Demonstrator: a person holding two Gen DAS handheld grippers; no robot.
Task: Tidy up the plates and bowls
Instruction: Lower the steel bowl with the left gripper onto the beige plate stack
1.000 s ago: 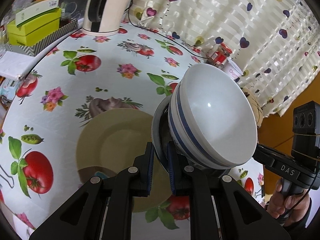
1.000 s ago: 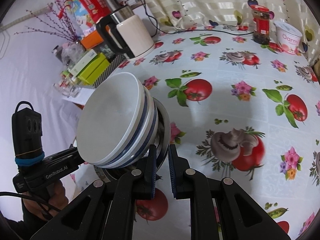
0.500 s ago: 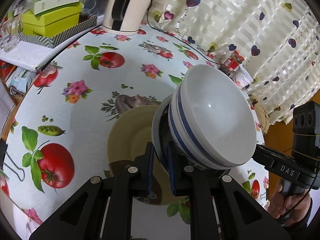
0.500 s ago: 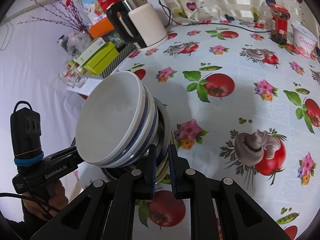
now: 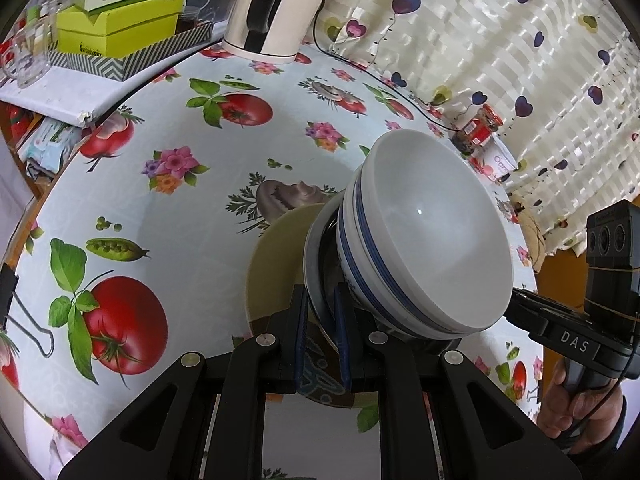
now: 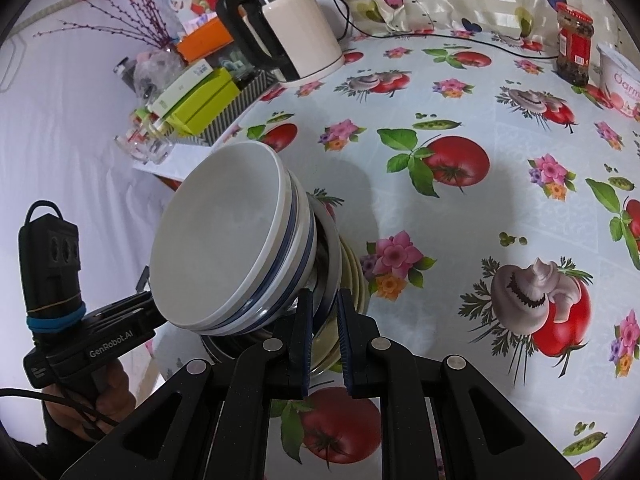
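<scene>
Two nested white bowls with blue stripes (image 5: pixel 432 240) sit on a grey-rimmed plate (image 5: pixel 314 256), tilted and held above the table. My left gripper (image 5: pixel 320 320) is shut on that plate's near rim. From the opposite side my right gripper (image 6: pixel 323 320) is shut on the same plate (image 6: pixel 334 252), with the bowls (image 6: pixel 228 240) to its left. A beige plate (image 5: pixel 276 264) lies on the tablecloth just under the carried stack, and its edge (image 6: pixel 356 280) shows in the right wrist view. Each view shows the other gripper's handle (image 5: pixel 568 336) (image 6: pixel 112 336) in a hand.
A white electric kettle (image 5: pixel 276 12) (image 6: pixel 296 36) stands at the back with its cable along the curtain. Green boxes (image 5: pixel 120 28) and a glass mug (image 5: pixel 28 56) are at the left edge. A red-lidded jar (image 6: pixel 574 48) and a yoghurt tub (image 6: pixel 620 80) stand far right. A binder clip (image 5: pixel 28 332) lies left.
Both grippers have carried the plate and bowls toward the kettle side of the table. The beige plate now lies closer under the stack and shows in the right wrist view.
</scene>
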